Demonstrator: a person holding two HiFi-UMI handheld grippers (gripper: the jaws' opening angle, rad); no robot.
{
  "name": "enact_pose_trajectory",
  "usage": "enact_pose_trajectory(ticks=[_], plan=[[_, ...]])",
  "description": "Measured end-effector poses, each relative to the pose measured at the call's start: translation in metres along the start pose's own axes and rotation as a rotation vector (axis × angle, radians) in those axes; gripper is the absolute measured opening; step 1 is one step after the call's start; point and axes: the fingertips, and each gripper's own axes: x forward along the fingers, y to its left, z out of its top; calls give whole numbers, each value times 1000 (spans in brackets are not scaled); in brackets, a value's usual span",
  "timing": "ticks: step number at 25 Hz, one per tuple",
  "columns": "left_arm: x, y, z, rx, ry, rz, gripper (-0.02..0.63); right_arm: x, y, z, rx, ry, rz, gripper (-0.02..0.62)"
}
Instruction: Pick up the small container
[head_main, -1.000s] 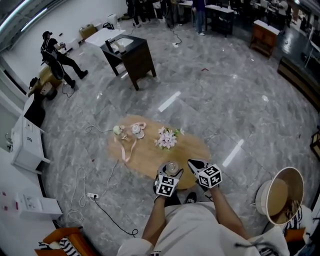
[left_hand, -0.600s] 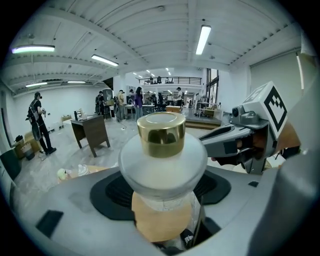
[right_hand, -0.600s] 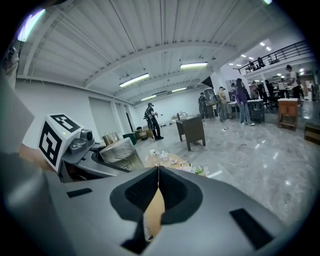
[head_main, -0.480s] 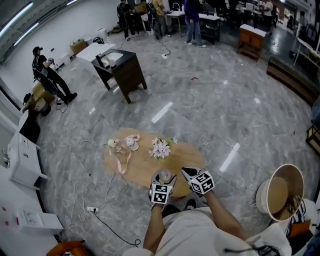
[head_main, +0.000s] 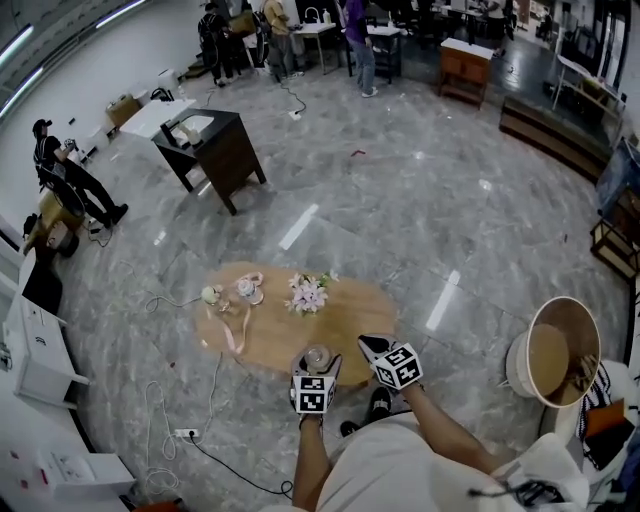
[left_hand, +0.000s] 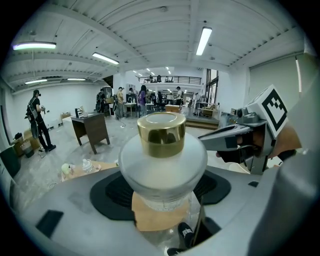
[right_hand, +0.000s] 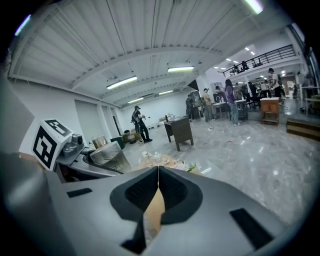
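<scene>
- small container (left_hand: 162, 162): body is showing frosted white; cap (left_hand: 161, 132) is gleaming gold
- left gripper (left_hand: 162, 176): shell is reading grey; pads (left_hand: 107, 195) are showing black
- marker cube (head_main: 313, 396): is showing black-and-white squares
- table (head_main: 265, 335): is showing tan wood
- floor (head_main: 400, 220): is showing grey veined marble

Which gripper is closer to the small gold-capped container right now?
Left. The left gripper is shut on the small container; the right gripper sits just to its right, shut and empty.
</scene>
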Motion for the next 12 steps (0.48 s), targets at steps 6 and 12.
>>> enact_pose_trajectory(ticks=[6,12], plan=[[-29,-24,-12,-10,-6,-9,328,-44,29,-8,-10,-23,-32,69],[-40,-13,-28,-33,-26,-14,328,-36,51,-22,10,-48,-33,69]])
